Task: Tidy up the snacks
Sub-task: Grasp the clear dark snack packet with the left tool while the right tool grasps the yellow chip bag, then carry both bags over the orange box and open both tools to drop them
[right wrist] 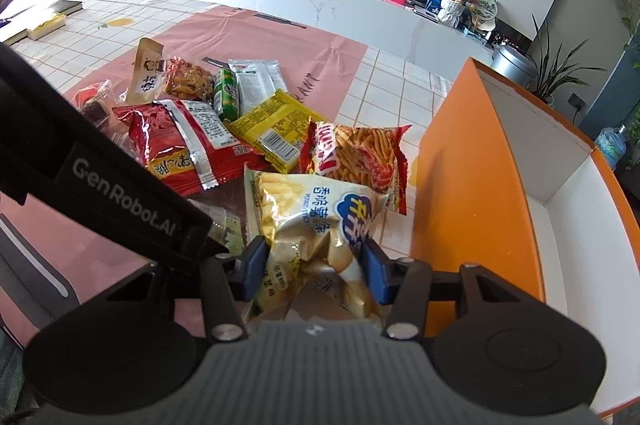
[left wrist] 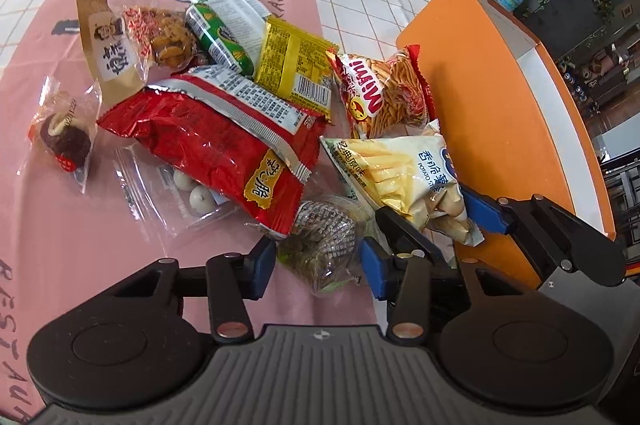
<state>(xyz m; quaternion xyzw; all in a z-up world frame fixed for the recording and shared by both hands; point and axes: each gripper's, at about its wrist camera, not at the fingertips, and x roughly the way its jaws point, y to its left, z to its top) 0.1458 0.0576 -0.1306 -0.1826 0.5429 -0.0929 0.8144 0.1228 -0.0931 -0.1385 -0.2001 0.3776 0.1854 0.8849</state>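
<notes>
Right tool (right wrist: 314,275) clamping potato-stick bag (right wrist: 316,217), left tool (left wrist: 318,265) spread around half-hidden foil snack (left wrist: 324,241).

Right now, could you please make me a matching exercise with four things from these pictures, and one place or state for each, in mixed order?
Things:
1. potato sticks bag
2. orange box
3. yellow packet
4. clear-wrapped snack

Places or states:
A. stands open to the right of the pile
B. lies between the left gripper's open fingers
C. is pinched by the right gripper
D. rests in the pile, barcode facing up

Pairs: 1-C, 2-A, 3-D, 4-B
</notes>
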